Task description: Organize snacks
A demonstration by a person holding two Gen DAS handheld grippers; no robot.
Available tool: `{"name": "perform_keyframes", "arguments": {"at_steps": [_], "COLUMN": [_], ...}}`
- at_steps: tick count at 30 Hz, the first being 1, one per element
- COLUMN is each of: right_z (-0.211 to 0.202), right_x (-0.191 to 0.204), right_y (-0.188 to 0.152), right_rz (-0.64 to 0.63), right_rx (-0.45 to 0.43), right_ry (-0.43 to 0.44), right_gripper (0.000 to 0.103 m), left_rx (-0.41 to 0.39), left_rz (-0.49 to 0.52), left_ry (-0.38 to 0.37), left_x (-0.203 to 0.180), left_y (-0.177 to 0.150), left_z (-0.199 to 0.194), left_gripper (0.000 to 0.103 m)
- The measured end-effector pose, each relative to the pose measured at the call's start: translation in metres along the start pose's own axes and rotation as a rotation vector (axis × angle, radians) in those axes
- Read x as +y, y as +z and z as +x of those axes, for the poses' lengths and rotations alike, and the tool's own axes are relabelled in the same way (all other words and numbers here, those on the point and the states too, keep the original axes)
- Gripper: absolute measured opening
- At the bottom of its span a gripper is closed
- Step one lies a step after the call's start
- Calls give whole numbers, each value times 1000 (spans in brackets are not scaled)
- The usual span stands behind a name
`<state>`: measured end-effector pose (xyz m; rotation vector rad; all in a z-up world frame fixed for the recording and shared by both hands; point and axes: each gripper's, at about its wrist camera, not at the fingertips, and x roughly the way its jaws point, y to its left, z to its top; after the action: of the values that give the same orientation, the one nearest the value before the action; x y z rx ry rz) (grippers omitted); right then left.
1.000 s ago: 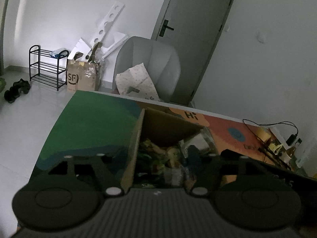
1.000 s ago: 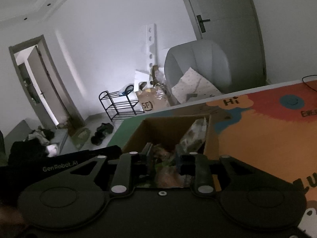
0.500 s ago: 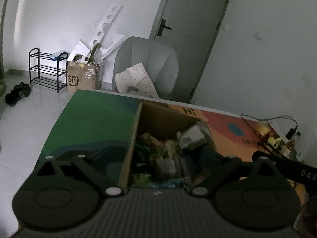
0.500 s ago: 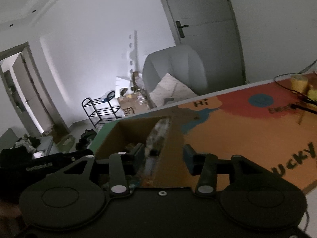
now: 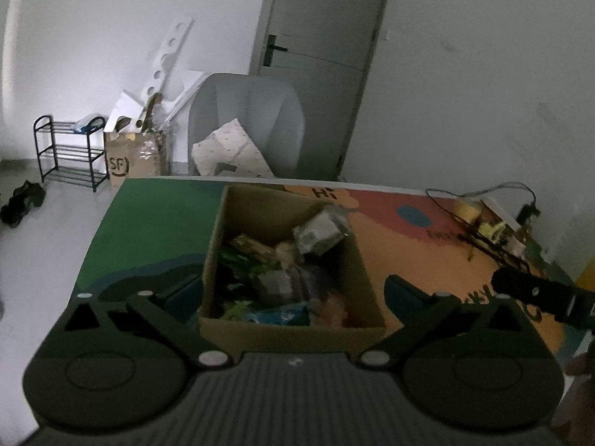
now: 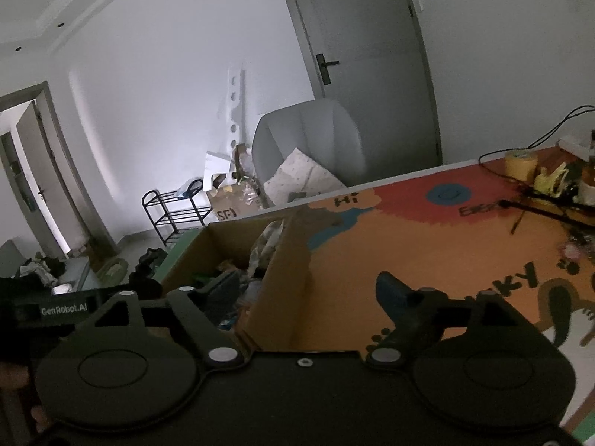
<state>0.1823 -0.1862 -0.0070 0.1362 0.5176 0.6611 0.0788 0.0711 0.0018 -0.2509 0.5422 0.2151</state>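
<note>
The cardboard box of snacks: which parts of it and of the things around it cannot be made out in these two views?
- Snack packets, left wrist view: dim and piled together, so labels and number are unreadable.
- Cardboard box, right wrist view: its near wall and the right hand-held gripper hide most of the contents.
- Box front, left wrist view: its lower part is cut off by the left hand-held gripper.
- Clutter at the table's far edge: too small and dark to name.

A brown cardboard box (image 5: 293, 329) sits on the colorful tabletop (image 5: 156, 223). It is full of snack packets (image 5: 286, 271). The left tool (image 5: 292, 293) is wide open, with one finger on each side of the box. The right tool (image 5: 543, 295) peeks in nearby.
</note>
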Motion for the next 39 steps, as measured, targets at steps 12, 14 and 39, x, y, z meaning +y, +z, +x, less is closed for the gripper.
{"name": "perform_keyframes", "arguments": {"at_steps": [12,14,39], "right_z": [-44,-49,-91], "right_x": [-9,-10,-7], "right_y": [-1,-1,7], "right_rz": [8,6,-33], "right_rx": [-21,-18,6], "right_ry": [-8,-11,23], "right_gripper": [103,103,103], "left_rx": [17,18,-14], "left_rz": [74,80,104], "left_ry": [-45,-56,-55], "left_x": [-21,-23,-17], "left_y": [-10,-11,-9], "left_z": [-33,-37,-91], "left_gripper": [103,103,103]}}
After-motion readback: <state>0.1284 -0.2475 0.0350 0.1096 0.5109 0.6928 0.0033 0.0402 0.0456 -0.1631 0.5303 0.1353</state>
